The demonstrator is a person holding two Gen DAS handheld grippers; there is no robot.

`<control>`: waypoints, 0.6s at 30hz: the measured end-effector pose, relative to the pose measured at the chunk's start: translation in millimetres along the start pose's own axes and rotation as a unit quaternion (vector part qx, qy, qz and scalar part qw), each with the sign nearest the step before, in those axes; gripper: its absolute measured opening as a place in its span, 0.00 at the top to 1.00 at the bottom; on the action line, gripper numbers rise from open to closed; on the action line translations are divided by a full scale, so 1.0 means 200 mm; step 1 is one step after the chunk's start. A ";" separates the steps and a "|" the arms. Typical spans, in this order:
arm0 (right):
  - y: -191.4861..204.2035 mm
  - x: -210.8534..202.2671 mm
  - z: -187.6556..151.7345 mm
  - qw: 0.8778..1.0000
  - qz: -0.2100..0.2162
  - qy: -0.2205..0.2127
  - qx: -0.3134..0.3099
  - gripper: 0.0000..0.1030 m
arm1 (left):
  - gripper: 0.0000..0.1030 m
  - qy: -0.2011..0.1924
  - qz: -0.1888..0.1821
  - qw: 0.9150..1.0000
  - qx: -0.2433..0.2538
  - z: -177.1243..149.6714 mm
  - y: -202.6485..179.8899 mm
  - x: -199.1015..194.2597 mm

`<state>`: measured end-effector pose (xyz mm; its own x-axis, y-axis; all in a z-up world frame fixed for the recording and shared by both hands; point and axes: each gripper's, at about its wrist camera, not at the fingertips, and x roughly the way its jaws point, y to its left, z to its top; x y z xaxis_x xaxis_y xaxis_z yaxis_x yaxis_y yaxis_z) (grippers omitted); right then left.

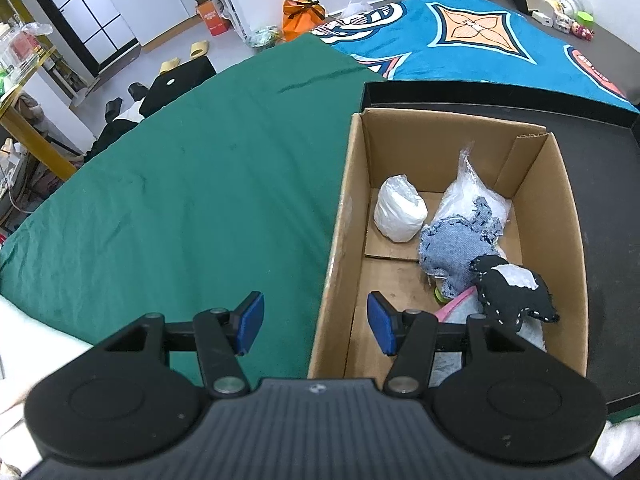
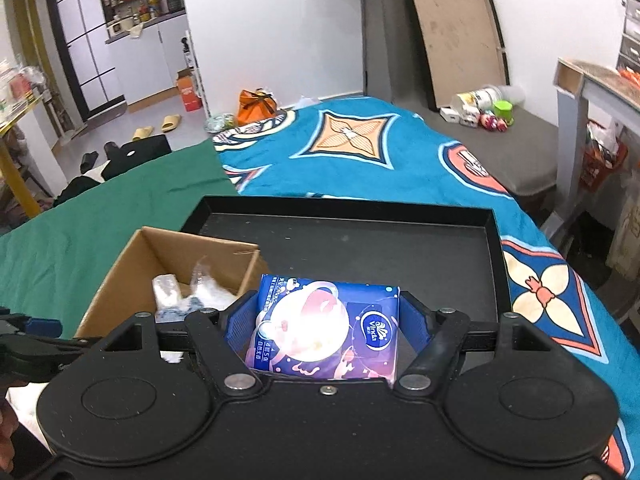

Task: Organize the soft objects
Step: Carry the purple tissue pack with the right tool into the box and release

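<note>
I'm mid-carry: right tongs (image 2: 326, 320) clamped on the tissue pack (image 2: 326, 328), blue pads pressing both short sides, pack held above the black tray (image 2: 360, 248). Left tongs (image 1: 316, 322) apart and empty, straddling the near left wall of the cardboard box (image 1: 344, 216), one pad over the green cloth (image 1: 180, 184), the other inside the box.

The box sits in the tray's left part and already holds a white roll (image 1: 400, 210), a clear plastic bag (image 1: 464, 192), a denim piece (image 1: 460, 244) and a black stuffed toy (image 1: 512, 288).

Next, as I judge it: swing the pack left over the box's open floor near the left wall, lower it, release. The left tongs need to clear that wall first.
</note>
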<state>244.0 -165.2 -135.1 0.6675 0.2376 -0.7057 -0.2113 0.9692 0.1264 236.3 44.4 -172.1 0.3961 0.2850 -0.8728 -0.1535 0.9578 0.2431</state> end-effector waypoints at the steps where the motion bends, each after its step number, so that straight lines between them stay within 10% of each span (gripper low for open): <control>1: 0.01 -0.01 0.00 1.000 0.001 0.000 -0.003 0.31 | 0.46 0.000 0.000 1.000 -0.002 0.00 0.01 0.00; 18: 0.28 -0.07 0.01 0.999 0.029 -0.003 -0.030 0.31 | 0.46 0.006 -0.038 0.999 -0.025 -0.01 0.10 0.02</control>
<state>224.5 -114.2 -115.8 0.6565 0.2942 -0.6946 -0.2929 0.9480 0.1246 232.5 65.0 -172.3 0.3972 0.2115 -0.8930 -0.1681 0.9734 0.1558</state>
